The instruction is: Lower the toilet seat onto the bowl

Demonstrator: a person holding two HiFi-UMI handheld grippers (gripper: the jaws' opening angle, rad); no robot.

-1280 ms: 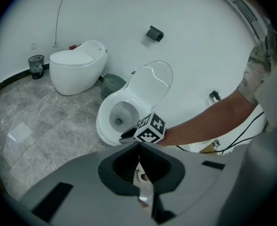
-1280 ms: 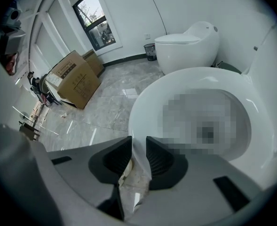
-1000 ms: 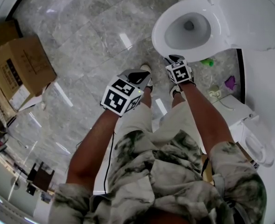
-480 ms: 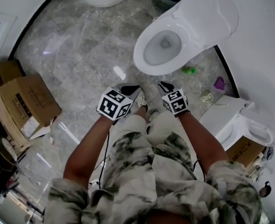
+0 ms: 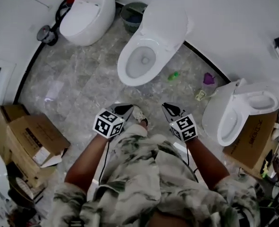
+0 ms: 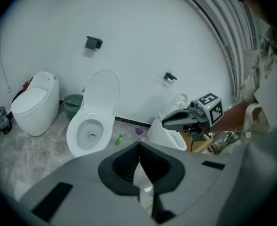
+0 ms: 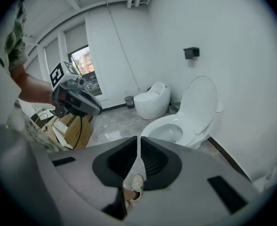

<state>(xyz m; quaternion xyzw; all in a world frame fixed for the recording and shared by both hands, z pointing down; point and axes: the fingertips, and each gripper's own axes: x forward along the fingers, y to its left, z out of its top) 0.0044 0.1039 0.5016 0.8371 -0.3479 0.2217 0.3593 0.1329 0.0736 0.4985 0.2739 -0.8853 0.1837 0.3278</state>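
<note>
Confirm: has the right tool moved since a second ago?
Yes. The right tool has drawn back from the toilet, with floor now between them; its jaws have just been closing on nothing.

The toilet seat (image 5: pixel 166 23) was white, oval and smooth, and it stood raised, tipped back against the white wall (image 5: pixel 224 22) behind the toilet and well clear of the rim. The bowl (image 5: pixel 138 61) beneath it was white as well, oval and open to view, with a dark drain hole low in its grey-shaded basin. It sat on the grey marbled floor (image 5: pixel 82 79), its front end pointing away from the wall
</note>
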